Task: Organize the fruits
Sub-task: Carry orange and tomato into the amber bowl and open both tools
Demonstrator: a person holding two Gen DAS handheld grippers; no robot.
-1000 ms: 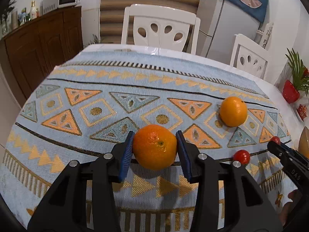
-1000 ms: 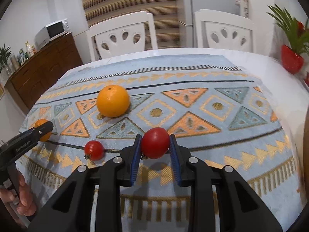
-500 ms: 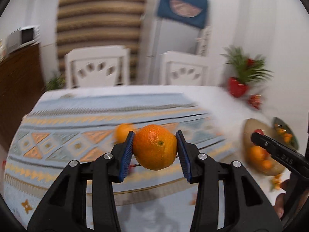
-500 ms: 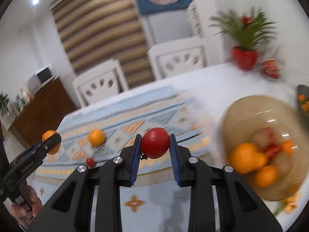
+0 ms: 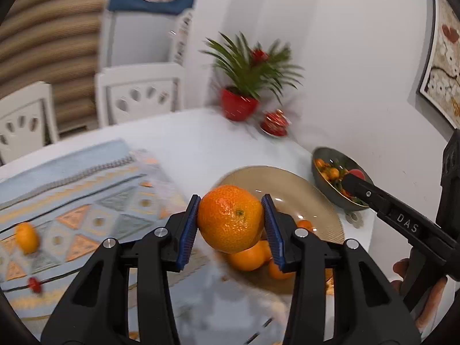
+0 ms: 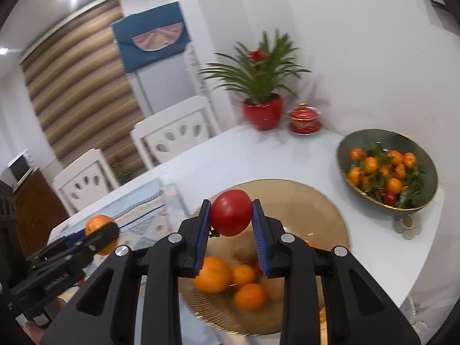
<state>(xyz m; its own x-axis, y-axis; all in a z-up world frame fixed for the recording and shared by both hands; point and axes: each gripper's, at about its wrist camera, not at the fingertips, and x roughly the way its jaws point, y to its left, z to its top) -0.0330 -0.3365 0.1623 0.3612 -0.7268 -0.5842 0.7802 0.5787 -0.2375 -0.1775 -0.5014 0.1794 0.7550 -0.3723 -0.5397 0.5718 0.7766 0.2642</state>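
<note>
White tabletop (image 6: pixel 359 247) fills the ground ahead of both sets of jaws, with a patterned blue-and-orange woven cloth (image 5: pixel 86 201) off to their left. I have my left gripper (image 5: pixel 230 224) clenched on a round, dimpled orange mandarin (image 5: pixel 230 222), pinched across its middle between the blue pads so it cannot roll out. It hangs above the near edge of the wide, shallow amber glass bowl (image 5: pixel 302 189), where other oranges (image 5: pixel 250 258) lie just below and behind the jaws.

My right gripper (image 6: pixel 231 215) grasps a smooth red tomato (image 6: pixel 231 212) the same way, raised over that amber bowl (image 6: pixel 316 210), with several oranges (image 6: pixel 214 273) sitting under the jaws. Beyond and to the right of those jaws stands a dark green bowl of small leafy tangerines (image 6: pixel 386 169).

I judge both fruits are held high so they clear the rim before release. One small orange (image 5: pixel 26 237) and a little red tomato (image 5: pixel 34 284) sit on the cloth, far left of my left jaws, not yet collected.
</note>
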